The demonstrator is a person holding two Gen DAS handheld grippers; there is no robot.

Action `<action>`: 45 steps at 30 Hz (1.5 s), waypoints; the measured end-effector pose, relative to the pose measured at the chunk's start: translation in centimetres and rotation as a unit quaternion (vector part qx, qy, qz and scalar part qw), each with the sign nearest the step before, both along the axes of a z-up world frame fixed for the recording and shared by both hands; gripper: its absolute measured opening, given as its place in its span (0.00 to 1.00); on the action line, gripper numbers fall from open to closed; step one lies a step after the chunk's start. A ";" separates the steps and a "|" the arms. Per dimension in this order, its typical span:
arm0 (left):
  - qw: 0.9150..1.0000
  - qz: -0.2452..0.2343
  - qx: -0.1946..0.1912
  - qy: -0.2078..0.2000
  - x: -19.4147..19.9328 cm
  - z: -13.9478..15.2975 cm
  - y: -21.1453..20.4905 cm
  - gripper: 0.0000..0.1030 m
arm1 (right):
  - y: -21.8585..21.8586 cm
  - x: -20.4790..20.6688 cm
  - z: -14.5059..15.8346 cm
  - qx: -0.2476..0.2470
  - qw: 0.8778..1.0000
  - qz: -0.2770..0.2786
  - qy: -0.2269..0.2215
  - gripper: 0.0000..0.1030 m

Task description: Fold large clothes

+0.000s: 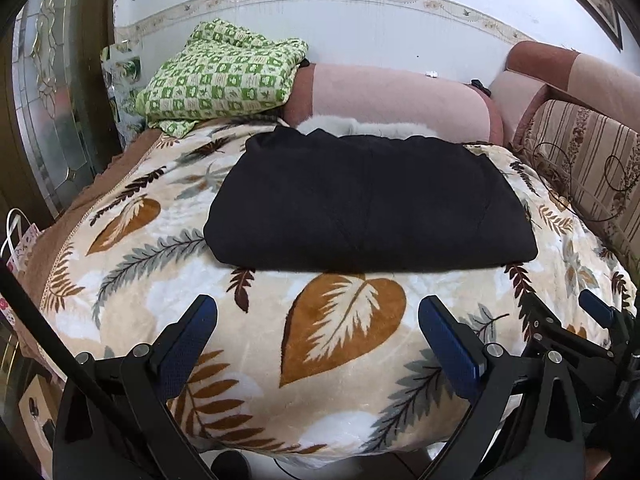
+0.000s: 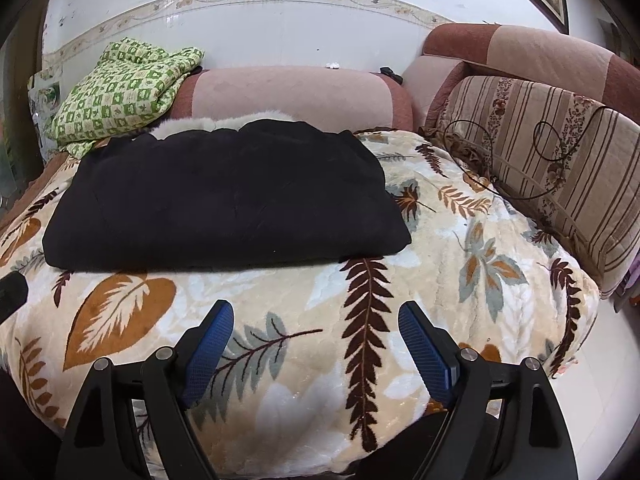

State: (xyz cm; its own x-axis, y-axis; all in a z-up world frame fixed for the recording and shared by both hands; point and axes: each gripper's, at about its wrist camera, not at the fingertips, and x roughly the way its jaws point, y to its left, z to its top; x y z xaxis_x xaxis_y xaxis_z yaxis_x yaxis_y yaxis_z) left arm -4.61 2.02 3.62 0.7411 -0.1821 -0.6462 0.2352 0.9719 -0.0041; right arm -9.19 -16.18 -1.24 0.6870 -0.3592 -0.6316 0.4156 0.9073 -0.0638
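The black coat (image 1: 368,204) is laid folded on the leaf-print blanket (image 1: 344,328); the left gripper (image 1: 318,310) and right gripper (image 2: 316,314) are held released, nothing grasped.

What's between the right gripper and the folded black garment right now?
Only bare leaf-print blanket. In the right wrist view nothing else lies between the open right gripper and the black garment.

Black coat (image 1: 368,200): matt, soft cloth, white fur trim. Leaf-print blanket (image 1: 248,360): plush fleece. Fingers (image 2: 212,344): textured blue pads, black plastic.
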 end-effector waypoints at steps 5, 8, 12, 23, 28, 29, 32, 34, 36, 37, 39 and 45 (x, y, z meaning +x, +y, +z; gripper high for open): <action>1.000 -0.001 0.004 -0.003 -0.5 0.4 -0.2 0.97 | 0.4 -0.5 0.6 -0.003 1.000 0.002 -0.007 0.85; 1.000 -0.001 0.005 -0.004 -0.7 0.6 -0.2 0.97 | 0.6 -0.8 0.9 -0.006 1.000 0.004 -0.010 0.86; 1.000 0.001 0.005 -0.005 -0.8 0.6 -0.2 0.97 | 0.9 -1.1 1.3 -0.010 1.000 0.005 -0.010 0.87; 1.000 0.002 0.006 0.002 -1.5 0.7 -0.1 0.97 | 1.3 -1.0 1.2 -0.017 1.000 0.010 -0.002 0.88; 1.000 -0.001 0.009 0.015 -1.1 0.1 -0.4 0.97 | 1.1 -0.9 0.8 -0.013 1.000 0.009 0.004 0.88; 1.000 -0.002 0.009 0.017 -1.0 0.0 -0.4 0.97 | 1.0 -0.8 0.7 -0.012 1.000 0.008 0.005 0.88; 1.000 -0.003 0.012 0.023 -0.7 -0.3 -0.6 0.97 | 0.9 -0.7 0.6 -0.009 1.000 0.006 0.007 0.88; 1.000 -0.004 0.012 0.027 -0.5 -0.6 -0.7 0.97 | 0.9 -0.7 0.5 -0.008 1.000 0.005 0.009 0.88; 0.999 -0.004 0.014 0.030 -0.4 -0.8 -0.8 0.97 | 0.9 -0.7 0.5 -0.006 1.000 0.006 0.009 0.88; 0.999 -0.005 0.014 0.032 -0.4 -0.9 -0.8 0.97 | 0.9 -0.7 0.5 -0.006 1.000 0.006 0.009 0.88; 0.999 -0.005 0.014 0.034 -0.3 -1.0 -0.9 0.97 | 0.9 -0.7 0.5 -0.007 1.000 0.006 0.009 0.88; 0.999 -0.007 0.016 0.038 -0.2 -1.3 -0.9 0.97 | 0.8 -0.5 0.2 -0.004 1.000 0.007 0.012 0.88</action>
State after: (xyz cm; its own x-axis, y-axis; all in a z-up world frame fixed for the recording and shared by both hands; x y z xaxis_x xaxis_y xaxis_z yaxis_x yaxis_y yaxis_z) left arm -4.79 1.09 2.35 0.6878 -0.1702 -0.7057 0.2481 0.9687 0.0082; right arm -9.72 -15.42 -1.07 0.6765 -0.3544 -0.6456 0.4010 0.9125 -0.0808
